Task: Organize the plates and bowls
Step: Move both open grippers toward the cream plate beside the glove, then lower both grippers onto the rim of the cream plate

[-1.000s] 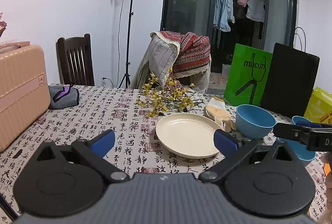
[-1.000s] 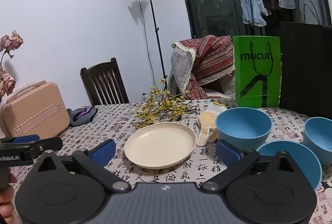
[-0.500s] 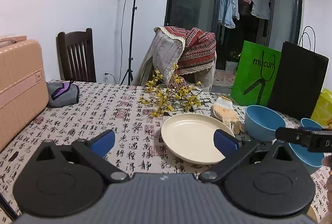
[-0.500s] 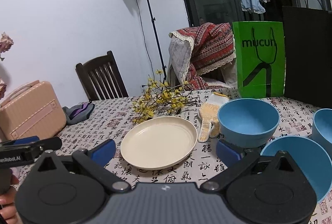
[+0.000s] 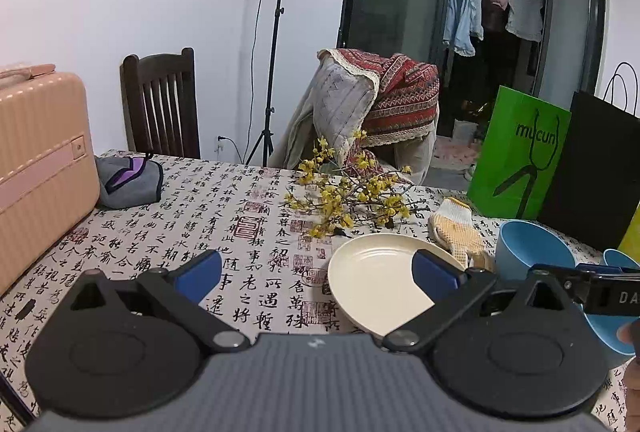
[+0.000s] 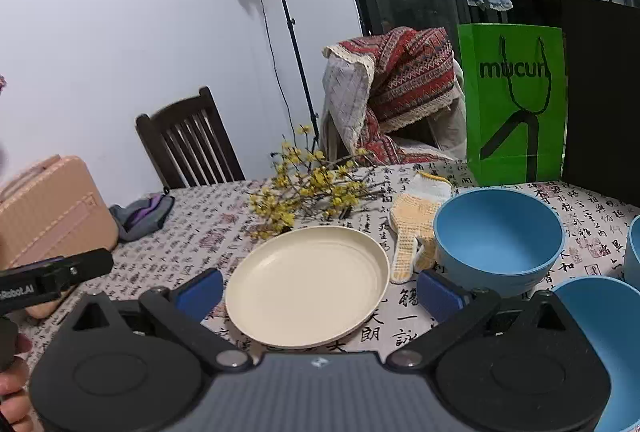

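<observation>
Cream plate (image 6: 306, 284) lies between right gripper's (image 6: 320, 292) spread jaws.

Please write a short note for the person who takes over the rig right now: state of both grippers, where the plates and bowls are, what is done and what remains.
Left gripper: open, empty, above the tablecloth.
Right gripper: open, empty, the round cream plate between its fingers, not gripped.
The deep blue bowl stands right of the plate, beside the knitted yellow-white glove. A second blue bowl is nearest the right gripper; a third blue bowl shows at the right edge.
Done: nothing stacked; all pieces lie apart.
Left: gather the bowls and the plate.
</observation>
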A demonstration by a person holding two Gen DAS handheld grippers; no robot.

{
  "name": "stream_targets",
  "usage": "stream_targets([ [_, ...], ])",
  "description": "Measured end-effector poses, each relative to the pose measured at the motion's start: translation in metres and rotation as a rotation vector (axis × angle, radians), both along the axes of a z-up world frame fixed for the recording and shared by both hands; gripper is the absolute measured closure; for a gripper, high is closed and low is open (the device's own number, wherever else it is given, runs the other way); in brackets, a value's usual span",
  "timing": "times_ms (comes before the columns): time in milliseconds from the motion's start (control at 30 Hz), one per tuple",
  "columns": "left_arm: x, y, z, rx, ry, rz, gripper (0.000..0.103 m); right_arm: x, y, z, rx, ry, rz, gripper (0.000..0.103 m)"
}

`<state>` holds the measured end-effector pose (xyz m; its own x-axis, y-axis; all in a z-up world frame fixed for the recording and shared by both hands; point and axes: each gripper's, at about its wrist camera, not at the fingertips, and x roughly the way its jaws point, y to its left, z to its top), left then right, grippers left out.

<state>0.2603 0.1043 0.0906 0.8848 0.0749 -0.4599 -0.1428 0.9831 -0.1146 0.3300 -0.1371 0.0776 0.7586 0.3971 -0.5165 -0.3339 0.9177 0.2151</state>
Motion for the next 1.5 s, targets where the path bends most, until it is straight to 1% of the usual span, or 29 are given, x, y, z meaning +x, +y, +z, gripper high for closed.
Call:
stream_targets([
  [133,0.011,0.004,-0.001,-0.013,0.004,-0.010,0.000,0.011,0.006,-0.005,-0.022,0.014,-0.005,0.000],
  [300,0.031,0.005,-0.004,-0.017,0.046,-0.005,0.000,0.026,0.010,-0.009,-0.036,0.039,-0.019,0.000],
  [500,0.047,0.007,-0.013,-0.063,0.096,0.036,0.000,0.050,0.007,-0.014,-0.009,0.105,-0.045,0.000],
  [600,0.051,0.009,-0.015,-0.090,0.107,0.027,0.000,0.055,0.004,-0.018,-0.014,0.132,-0.046,0.000],
  [700,0.058,0.008,-0.015,-0.089,0.112,0.020,0.000,0.061,0.004,-0.024,-0.031,0.146,-0.058,0.000],
  [833,0.071,0.005,-0.016,-0.083,0.125,0.017,0.000,0.076,0.001,-0.028,-0.002,0.187,-0.065,0.000],
  [967,0.078,0.001,-0.021,-0.085,0.140,0.033,0.000,0.089,0.000,-0.032,0.016,0.215,-0.069,0.001],
  [1133,0.087,-0.004,-0.029,-0.074,0.174,0.069,0.000,0.099,0.001,-0.039,0.027,0.261,-0.036,0.001],
  [1267,0.094,-0.005,-0.033,-0.090,0.178,0.049,0.000,0.104,0.002,-0.044,0.010,0.267,-0.037,0.001],
  [1367,0.103,-0.006,-0.039,-0.104,0.198,0.034,0.000,0.110,0.002,-0.049,-0.001,0.280,-0.053,0.001],
  [1500,0.113,-0.007,-0.045,-0.108,0.214,0.039,0.000,0.120,0.004,-0.056,-0.021,0.285,-0.058,0.001],
])
